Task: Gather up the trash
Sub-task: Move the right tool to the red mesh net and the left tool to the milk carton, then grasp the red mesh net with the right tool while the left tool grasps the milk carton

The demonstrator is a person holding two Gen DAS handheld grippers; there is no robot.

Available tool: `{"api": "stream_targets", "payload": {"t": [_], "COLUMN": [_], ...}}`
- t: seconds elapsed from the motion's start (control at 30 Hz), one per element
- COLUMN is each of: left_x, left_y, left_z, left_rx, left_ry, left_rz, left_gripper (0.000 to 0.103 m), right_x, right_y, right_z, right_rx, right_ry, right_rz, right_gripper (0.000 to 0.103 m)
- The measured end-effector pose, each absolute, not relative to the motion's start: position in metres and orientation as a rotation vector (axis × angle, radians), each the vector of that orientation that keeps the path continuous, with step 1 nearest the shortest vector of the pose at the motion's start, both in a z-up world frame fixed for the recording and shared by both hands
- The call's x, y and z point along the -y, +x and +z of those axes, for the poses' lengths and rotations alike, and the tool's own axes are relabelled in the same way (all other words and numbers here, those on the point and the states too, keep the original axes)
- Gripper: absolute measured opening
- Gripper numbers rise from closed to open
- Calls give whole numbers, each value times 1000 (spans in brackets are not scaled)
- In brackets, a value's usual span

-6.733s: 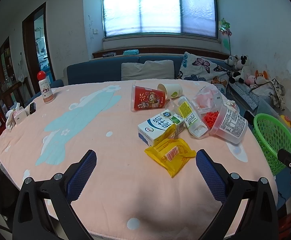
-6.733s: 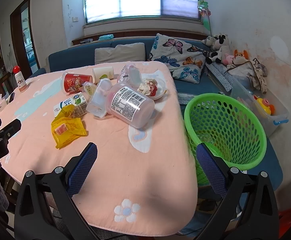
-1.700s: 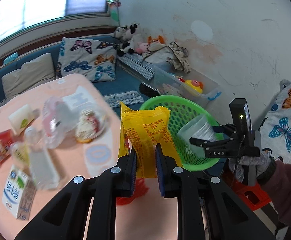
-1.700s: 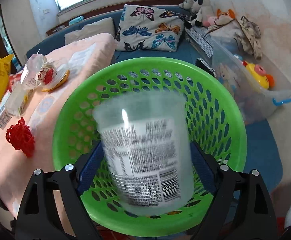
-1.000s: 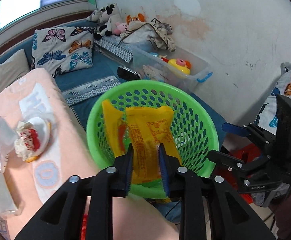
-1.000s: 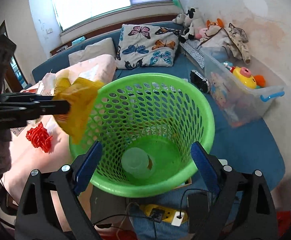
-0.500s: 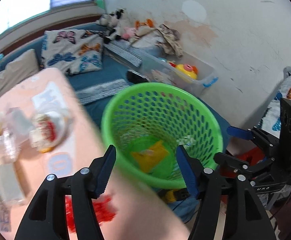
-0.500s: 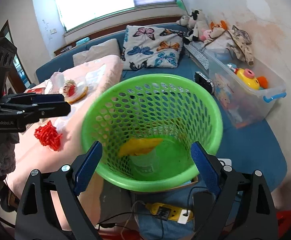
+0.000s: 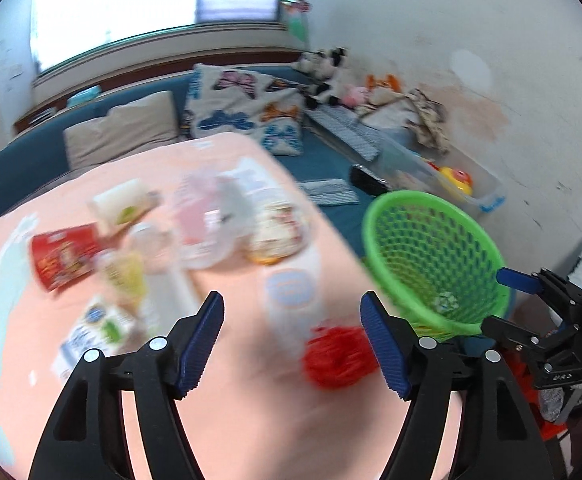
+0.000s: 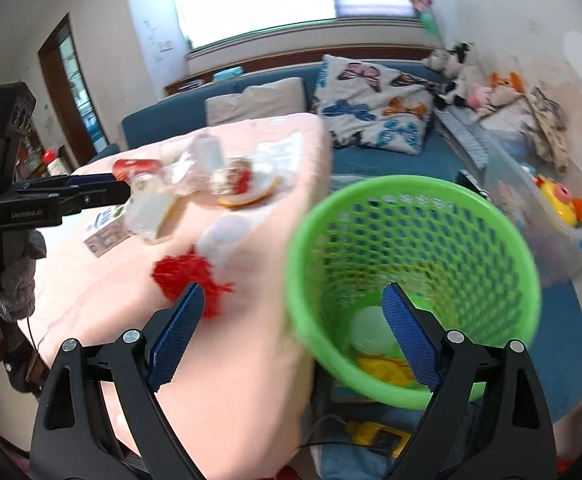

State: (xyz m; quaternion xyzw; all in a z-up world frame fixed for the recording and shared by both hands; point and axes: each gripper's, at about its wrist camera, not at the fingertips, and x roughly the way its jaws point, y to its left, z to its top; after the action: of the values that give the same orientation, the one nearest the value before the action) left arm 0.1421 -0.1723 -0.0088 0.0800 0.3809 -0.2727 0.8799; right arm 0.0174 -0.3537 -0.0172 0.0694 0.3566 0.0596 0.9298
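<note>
My left gripper (image 9: 291, 300) hovers over the pink table (image 9: 231, 408), its jaws opening with nothing between them. A red mesh clump (image 9: 337, 354) lies just beyond its right finger. Farther back lie a red cup (image 9: 65, 256), a milk carton (image 9: 99, 330), a paper cup (image 9: 121, 206) and a clear bag (image 9: 207, 216), all blurred. My right gripper (image 10: 293, 292) is open and empty above the table corner. The green basket (image 10: 411, 236) stands beside the table. Inside it lie the yellow wrapper (image 10: 383, 366) and a clear tub (image 10: 371, 332).
A blue sofa (image 10: 391, 160) with a butterfly pillow (image 10: 375, 104) runs behind the table. A clear storage box (image 10: 547, 216) of toys stands along the right wall. A yellow device (image 10: 375, 436) with a cable lies on the floor under the basket.
The left gripper let go of the yellow wrapper, which fell into the basket, then its jaws spread and it swung back over the table. The right gripper also swung left.
</note>
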Motion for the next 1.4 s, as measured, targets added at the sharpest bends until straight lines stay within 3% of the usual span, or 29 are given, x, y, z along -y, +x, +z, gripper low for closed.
{"api": "stream_targets", "payload": {"t": [0.63,1.13,1.4], "left_x": [21,25,33], "left_y": [161,204,225], "left_z": [-39,-69,-84], "left_rx": [-833,-906,-939], "left_ry": [127,228,300], "left_rz": [-356,-373,-389], "left_gripper": [84,92,92], "right_x": [243,229,222], "right_y": [81,105,110], "right_z": [-54,-78,-86], "right_rx": [-847,-914,-936], "right_ry": [-10,-75,-106], "right_rz": [263,247,249], "right_gripper": [90,85,72]}}
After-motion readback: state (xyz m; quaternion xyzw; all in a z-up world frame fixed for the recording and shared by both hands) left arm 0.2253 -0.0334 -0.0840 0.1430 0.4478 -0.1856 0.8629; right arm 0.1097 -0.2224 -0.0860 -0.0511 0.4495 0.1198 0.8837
